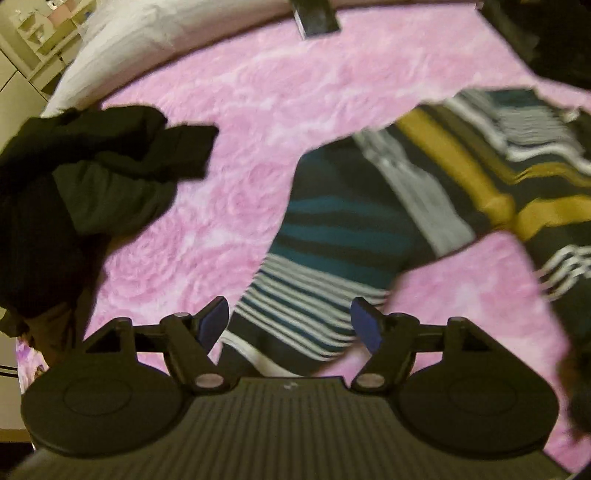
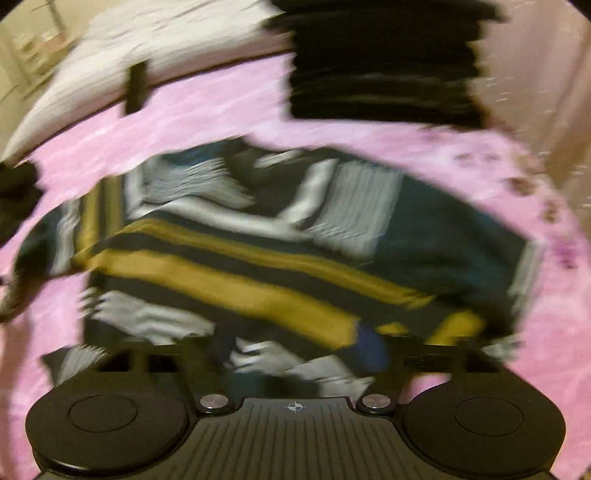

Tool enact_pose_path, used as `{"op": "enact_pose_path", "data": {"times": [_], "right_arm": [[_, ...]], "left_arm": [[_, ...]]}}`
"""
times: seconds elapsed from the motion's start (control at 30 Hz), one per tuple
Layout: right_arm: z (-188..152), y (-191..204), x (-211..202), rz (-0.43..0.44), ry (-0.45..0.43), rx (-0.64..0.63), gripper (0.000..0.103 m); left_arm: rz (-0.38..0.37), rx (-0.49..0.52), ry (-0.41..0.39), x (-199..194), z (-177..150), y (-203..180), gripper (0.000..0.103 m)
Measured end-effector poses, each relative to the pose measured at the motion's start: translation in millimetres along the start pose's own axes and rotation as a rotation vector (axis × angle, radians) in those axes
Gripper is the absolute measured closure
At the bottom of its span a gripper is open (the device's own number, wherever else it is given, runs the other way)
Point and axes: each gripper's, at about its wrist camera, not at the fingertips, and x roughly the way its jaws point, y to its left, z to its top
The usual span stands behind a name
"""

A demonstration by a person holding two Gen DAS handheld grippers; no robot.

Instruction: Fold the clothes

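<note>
A striped sweater (image 1: 332, 229), banded in teal, mustard, grey and white, lies spread on a pink blanket (image 1: 258, 110) covering a bed. Nearest the left camera, the left gripper (image 1: 291, 325) points down over one sleeve's cuff, its blue-padded jaws apart, the striped fabric showing between them without visible contact. In the blurred right-wrist view, the right gripper (image 2: 295, 350) hangs over the sweater's (image 2: 258, 258) body, jaws spread wide and clamping nothing. Farther left on the blanket sits a crumpled dark garment (image 1: 92, 177). Beyond the sweater rests a neat stack of folded black clothes (image 2: 384, 66). A white pillow (image 1: 147, 33) lies along the far edge.
</note>
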Motion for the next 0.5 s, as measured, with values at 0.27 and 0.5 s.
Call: {"op": "enact_pose_path", "data": {"times": [0.27, 0.5], "right_arm": [[-8, 64, 22, 0.047, 0.031, -0.057, 0.014], [-3, 118, 35, 0.055, 0.009, -0.112, 0.014]], "left_arm": [[-0.054, 0.116, -0.012, 43, -14, 5, 0.04], [-0.138, 0.096, 0.028, 58, -22, 37, 0.041]]}}
